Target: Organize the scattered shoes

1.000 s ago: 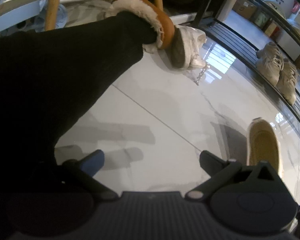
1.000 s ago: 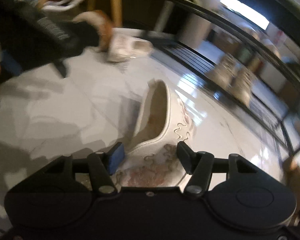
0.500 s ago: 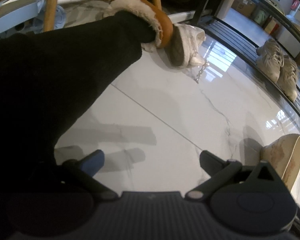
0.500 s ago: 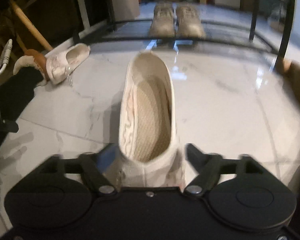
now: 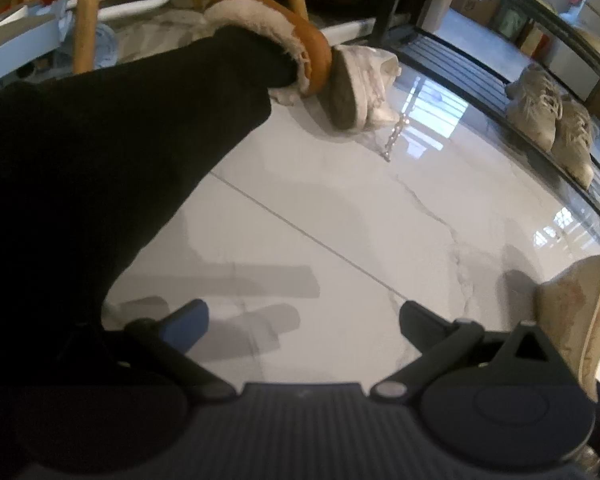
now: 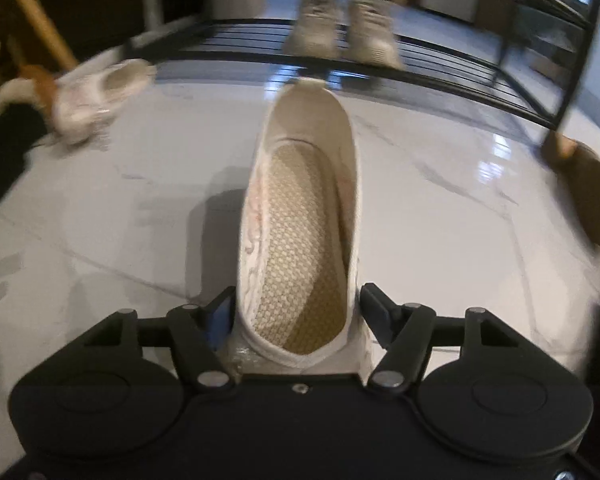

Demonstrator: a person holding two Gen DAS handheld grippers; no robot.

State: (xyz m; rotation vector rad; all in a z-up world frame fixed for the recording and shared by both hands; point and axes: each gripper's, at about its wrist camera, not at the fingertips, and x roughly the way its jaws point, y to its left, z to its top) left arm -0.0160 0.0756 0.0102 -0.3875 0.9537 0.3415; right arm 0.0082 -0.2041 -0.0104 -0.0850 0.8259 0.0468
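Observation:
A cream slip-on shoe (image 6: pixel 300 220) with a woven insole points toe-first at the black shoe rack (image 6: pixel 440 76). Its heel sits between the jaws of my right gripper (image 6: pixel 296 300). The jaws are closing, and both pads rest against the heel's sides. In the left wrist view the same shoe (image 5: pixel 572 312) shows at the right edge. My left gripper (image 5: pixel 300 314) stands open over bare floor with nothing between its fingers. A second white shoe (image 5: pixel 372 76) lies on the floor beside a person's slipper; it also shows in the right wrist view (image 6: pixel 100 92).
A pair of beige sneakers (image 6: pixel 340 28) stands on the rack's lower shelf. A person's black-trousered leg (image 5: pixel 100 160) in a tan fleece slipper (image 5: pixel 284 36) fills the left. Wooden chair legs (image 5: pixel 86 20) stand behind. A brown object (image 6: pixel 592 188) lies at the right by the rack's post.
The right gripper rolled and swung to face the rack, opened wide around the cream shoe, then narrowed on its heel. In the left view the shoe slid to the right edge. The left gripper stayed still.

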